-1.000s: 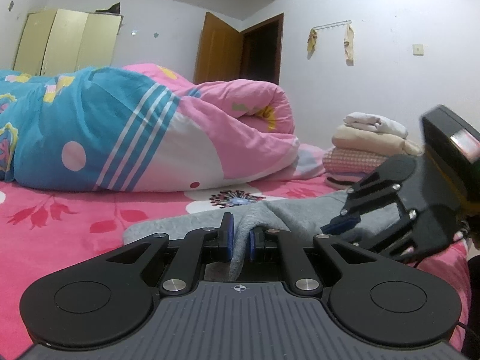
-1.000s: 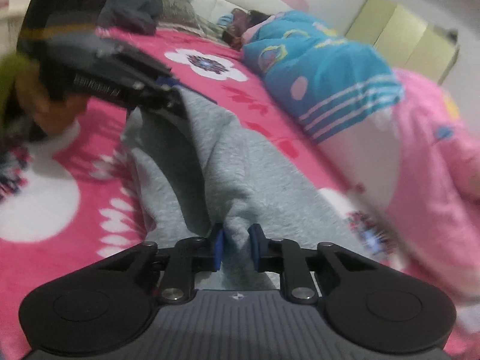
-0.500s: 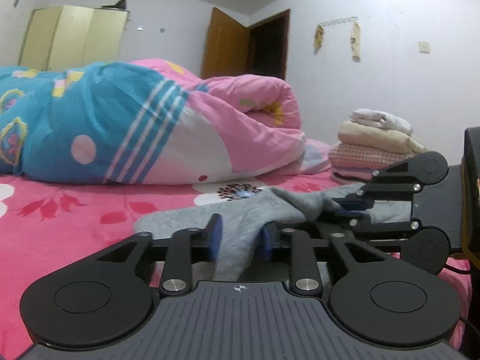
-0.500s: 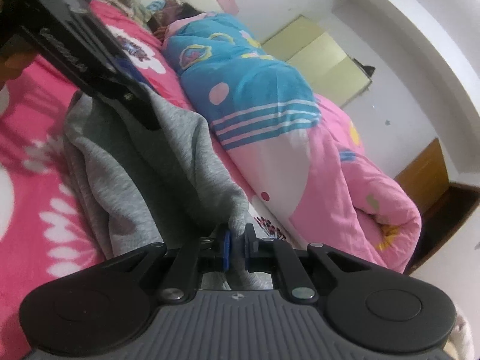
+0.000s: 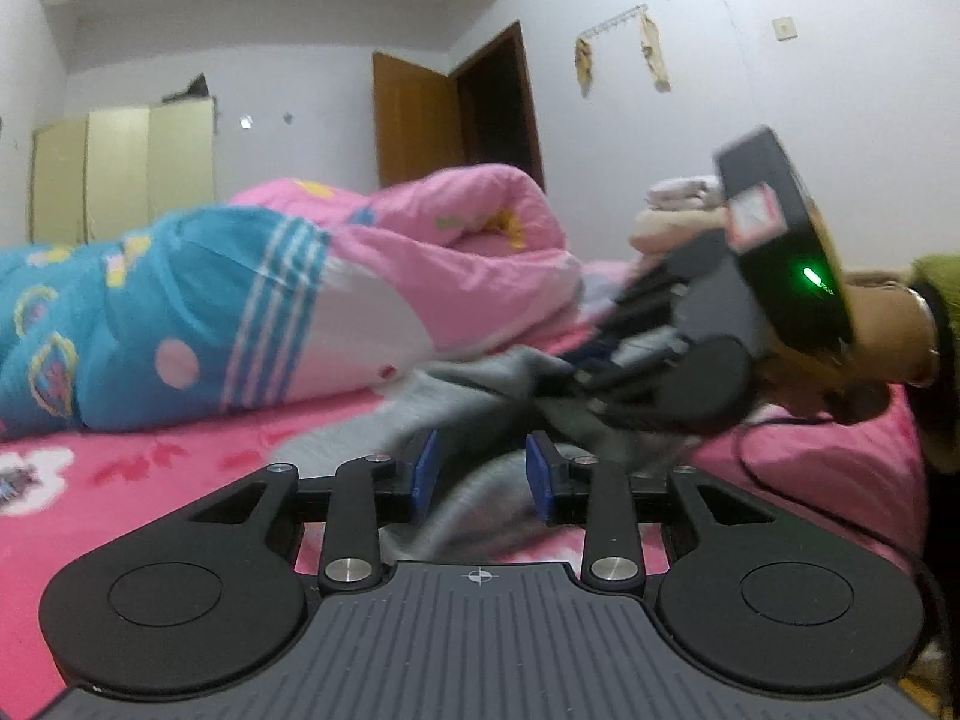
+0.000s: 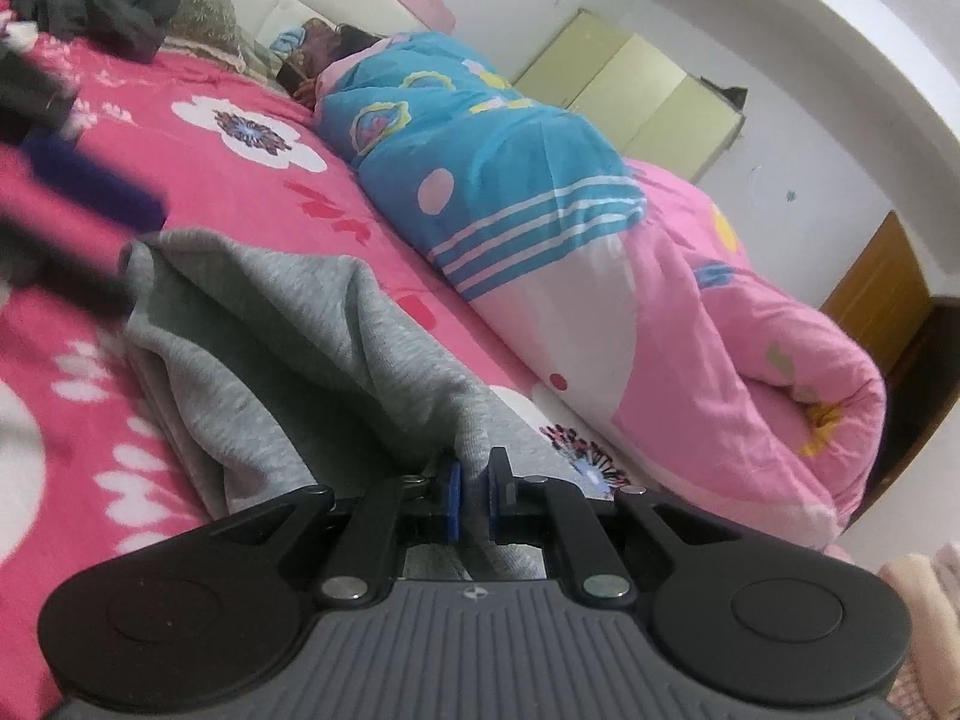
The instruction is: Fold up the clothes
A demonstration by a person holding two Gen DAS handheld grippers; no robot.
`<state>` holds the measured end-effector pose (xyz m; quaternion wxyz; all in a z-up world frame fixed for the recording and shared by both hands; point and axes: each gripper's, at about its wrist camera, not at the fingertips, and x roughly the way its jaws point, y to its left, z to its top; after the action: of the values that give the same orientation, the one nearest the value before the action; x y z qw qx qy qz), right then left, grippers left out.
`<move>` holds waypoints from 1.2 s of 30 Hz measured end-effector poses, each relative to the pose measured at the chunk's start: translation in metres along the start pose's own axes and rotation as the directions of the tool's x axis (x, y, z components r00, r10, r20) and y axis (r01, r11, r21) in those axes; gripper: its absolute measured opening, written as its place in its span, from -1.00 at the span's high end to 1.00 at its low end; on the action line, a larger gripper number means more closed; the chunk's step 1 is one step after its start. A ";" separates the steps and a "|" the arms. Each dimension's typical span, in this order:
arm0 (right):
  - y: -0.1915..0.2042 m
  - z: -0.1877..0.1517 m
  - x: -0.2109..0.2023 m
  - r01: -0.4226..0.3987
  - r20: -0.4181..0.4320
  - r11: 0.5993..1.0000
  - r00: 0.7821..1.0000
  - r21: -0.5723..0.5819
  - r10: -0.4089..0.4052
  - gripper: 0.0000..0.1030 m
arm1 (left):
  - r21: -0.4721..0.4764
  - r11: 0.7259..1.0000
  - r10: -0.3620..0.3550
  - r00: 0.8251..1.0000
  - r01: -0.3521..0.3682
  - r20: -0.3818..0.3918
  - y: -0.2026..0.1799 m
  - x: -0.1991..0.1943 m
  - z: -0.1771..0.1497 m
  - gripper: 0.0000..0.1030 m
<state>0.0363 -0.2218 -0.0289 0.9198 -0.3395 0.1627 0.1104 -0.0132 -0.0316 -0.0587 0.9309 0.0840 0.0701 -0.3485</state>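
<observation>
**Grey garment pinched at one end**

The pink flowered bedsheet [image 6: 198,180] carries the crumpled grey knit garment [image 6: 288,348], its length running away from the right gripper [image 6: 471,501], which pinches its near edge. Only the left view shows the left gripper [image 5: 480,474] spread wide over blurred cloth.

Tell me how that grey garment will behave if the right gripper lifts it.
Probably floppy: the grey garment already sags in soft folds on the bed. Likely light, since the right hand-held gripper pinches just a thin edge. The knit looks grippy, so slipping seems unlikely.
</observation>
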 end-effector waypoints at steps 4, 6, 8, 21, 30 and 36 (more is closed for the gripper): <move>-0.012 0.000 0.001 -0.057 -0.005 0.996 0.998 0.066 0.057 0.86 | -0.003 0.999 -0.049 0.998 0.049 -0.042 -0.014 0.007 -0.004 0.47; -0.019 -0.001 0.001 -0.089 -0.006 0.990 0.996 0.105 0.090 0.86 | 0.004 0.998 -0.069 0.996 0.069 -0.057 -0.017 0.014 -0.005 0.52; -0.025 -0.002 0.001 -0.118 -0.007 0.984 0.993 0.136 0.120 0.86 | 0.003 0.996 -0.087 0.994 0.088 -0.069 -0.019 0.021 -0.004 0.56; -0.045 -0.008 0.001 -0.209 0.035 0.952 0.978 0.222 0.207 0.86 | 0.095 0.978 -0.157 0.958 0.184 -0.240 -0.031 0.079 0.008 0.66; -0.049 -0.012 -0.001 -0.233 0.067 0.939 0.972 0.253 0.223 0.85 | 0.082 0.988 -0.101 0.957 0.128 -0.272 -0.021 0.094 0.011 0.65; -0.052 -0.014 -0.005 -0.248 0.092 0.929 0.968 0.273 0.232 0.85 | 0.039 0.996 -0.064 0.950 0.080 -0.304 -0.014 0.105 0.012 0.63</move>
<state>0.0447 -0.2705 -0.0061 0.9427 -0.1791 0.1904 0.2074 0.0567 -0.1111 -0.0679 0.8934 0.1574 0.2061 -0.3669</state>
